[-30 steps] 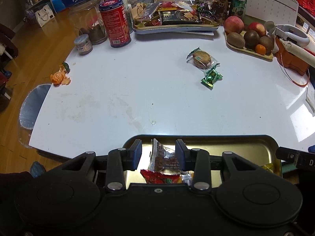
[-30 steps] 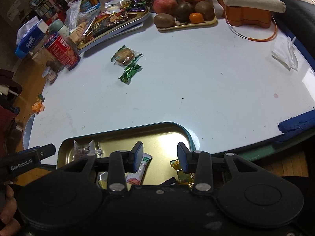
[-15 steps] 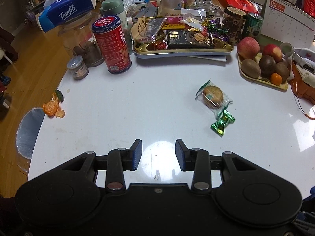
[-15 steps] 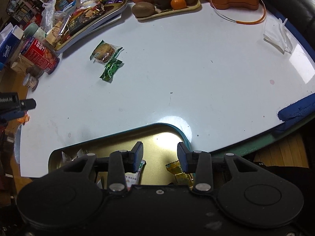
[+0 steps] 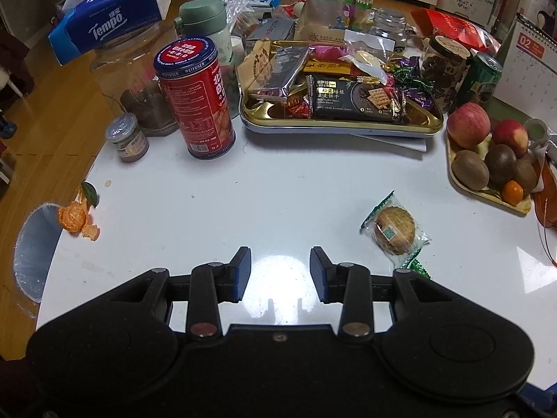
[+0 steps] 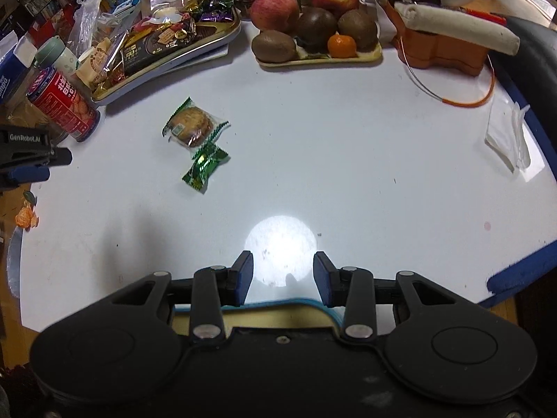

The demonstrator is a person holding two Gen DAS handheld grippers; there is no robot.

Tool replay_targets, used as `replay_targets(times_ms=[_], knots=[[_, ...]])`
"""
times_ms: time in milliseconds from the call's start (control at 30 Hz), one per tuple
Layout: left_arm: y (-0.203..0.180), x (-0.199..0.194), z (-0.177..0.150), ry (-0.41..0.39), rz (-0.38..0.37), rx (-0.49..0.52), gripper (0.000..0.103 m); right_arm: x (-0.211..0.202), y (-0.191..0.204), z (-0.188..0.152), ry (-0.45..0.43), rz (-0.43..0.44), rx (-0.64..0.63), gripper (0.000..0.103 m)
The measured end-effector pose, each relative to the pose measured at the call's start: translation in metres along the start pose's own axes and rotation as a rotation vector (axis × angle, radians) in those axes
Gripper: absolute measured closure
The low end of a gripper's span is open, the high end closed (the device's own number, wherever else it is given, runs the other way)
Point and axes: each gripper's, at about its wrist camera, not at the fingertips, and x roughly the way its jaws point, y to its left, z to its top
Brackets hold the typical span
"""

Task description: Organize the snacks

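Both tongs moved off gold tray, open, empty | wrapped cookie: round, brown, clear green-edged wrapper

Round brown cookie sealed in a clear, green-edged wrapper, lying flat on the white surface, small shiny green candy touching its near corner, gold tray heaped with wrapped snacks beyond

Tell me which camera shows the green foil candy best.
The right wrist view: the green foil candy lies fully visible on the white table, just beneath the wrapped cookie. In the left wrist view only its tip peeks out behind the hand-held gripper's body.
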Motion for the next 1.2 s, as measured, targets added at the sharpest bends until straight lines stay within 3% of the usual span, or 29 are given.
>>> replay_targets(times_ms=[133,467,567,900,1200], knots=[[0.006,0.001,0.006,0.016,-0.027,-0.031,0.056,0.007,0.013,0.036,-0.022,-0.020,0.003,0.063],[0.016,0.003,0.014,0.014,0.019,-0.065,0.056,0.043,0.053,0.104,-0.033,-0.005,0.040,0.063],[0.017,0.005,0.014,0.032,-0.016,-0.072,0.056,0.061,0.064,0.103,-0.022,-0.015,0.015,0.063],[0.024,0.016,0.015,0.066,0.009,-0.153,0.056,0.110,0.078,0.093,0.139,-0.012,0.041,0.063],[0.022,0.015,0.013,0.072,-0.020,-0.136,0.056,0.134,0.085,0.086,0.216,-0.001,0.121,0.063]])
